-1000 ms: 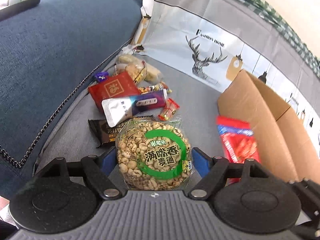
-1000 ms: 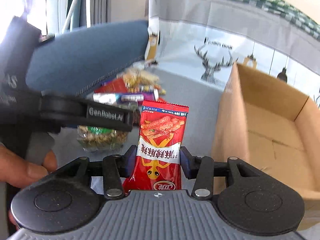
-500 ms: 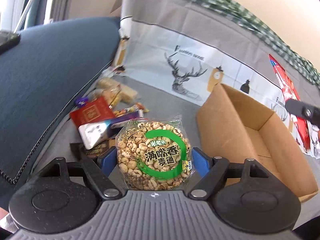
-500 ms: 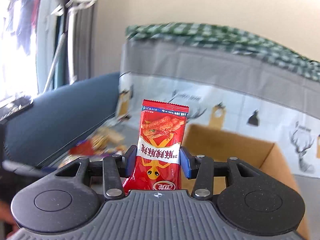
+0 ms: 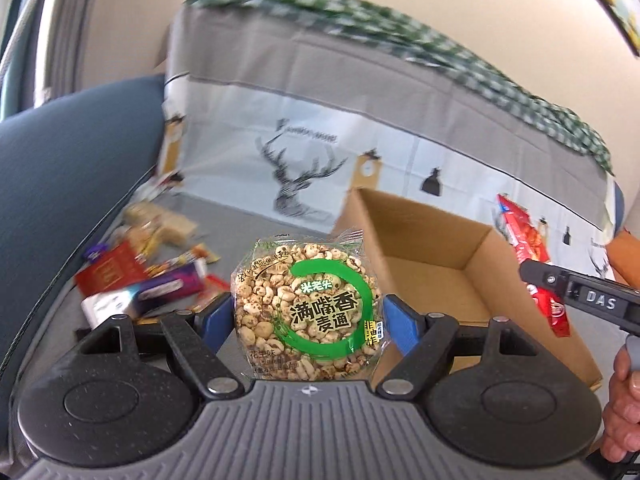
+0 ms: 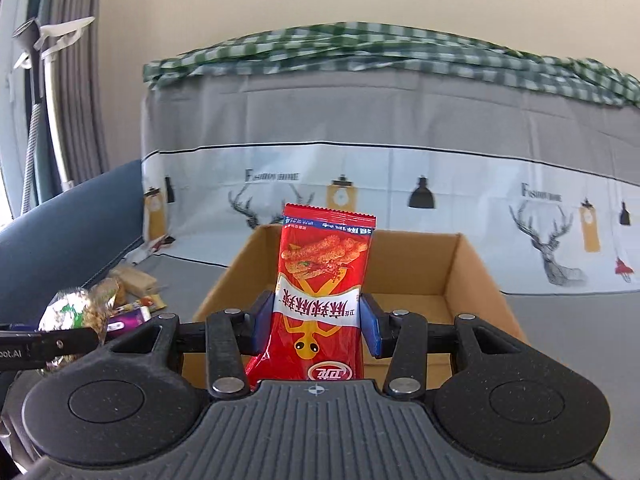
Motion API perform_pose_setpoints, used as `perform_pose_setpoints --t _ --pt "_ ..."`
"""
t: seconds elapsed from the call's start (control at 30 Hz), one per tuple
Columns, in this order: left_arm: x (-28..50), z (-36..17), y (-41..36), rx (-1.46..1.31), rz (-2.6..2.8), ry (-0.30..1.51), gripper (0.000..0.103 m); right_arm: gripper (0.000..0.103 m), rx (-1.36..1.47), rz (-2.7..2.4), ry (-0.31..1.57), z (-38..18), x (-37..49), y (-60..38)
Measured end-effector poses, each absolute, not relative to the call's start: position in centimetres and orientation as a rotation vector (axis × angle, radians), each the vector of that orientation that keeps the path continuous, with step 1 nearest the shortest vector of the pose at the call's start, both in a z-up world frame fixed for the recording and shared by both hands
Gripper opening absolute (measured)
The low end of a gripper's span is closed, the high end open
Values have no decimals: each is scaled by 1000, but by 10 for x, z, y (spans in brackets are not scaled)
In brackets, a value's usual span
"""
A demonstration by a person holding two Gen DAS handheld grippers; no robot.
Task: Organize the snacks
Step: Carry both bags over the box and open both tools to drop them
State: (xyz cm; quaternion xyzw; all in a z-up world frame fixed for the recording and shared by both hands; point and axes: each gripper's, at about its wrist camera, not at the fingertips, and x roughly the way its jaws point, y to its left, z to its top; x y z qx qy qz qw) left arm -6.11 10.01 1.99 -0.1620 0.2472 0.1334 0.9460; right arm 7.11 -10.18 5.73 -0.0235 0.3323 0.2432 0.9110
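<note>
My left gripper (image 5: pixel 306 318) is shut on a clear bag of puffed grain with a green ring label (image 5: pixel 306 304), held in the air left of the open cardboard box (image 5: pixel 432 248). My right gripper (image 6: pixel 316 322) is shut on a red snack packet (image 6: pixel 324 292), held upright in front of the same box (image 6: pixel 472 272). The red packet also shows in the left wrist view (image 5: pixel 528 248), over the box's right side. The puffed-grain bag also shows at the left of the right wrist view (image 6: pixel 76 312). The visible part of the box is empty.
Several loose snacks (image 5: pixel 140 276) lie on the grey cover beside a blue cushion (image 5: pixel 72 168). A deer-print cloth (image 6: pixel 360 184) hangs behind the box, with a green checked cloth (image 6: pixel 360 44) on top.
Both grippers have risen and swung right with their packets. The right gripper now faces the box straight on, and the left one has come nearer to it.
</note>
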Motion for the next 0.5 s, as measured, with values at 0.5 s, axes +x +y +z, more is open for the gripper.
perform_pose_setpoints --t 0.5 --pt "-8 84 24 -169 40 376 83 47 -63 397 683 50 83 -167"
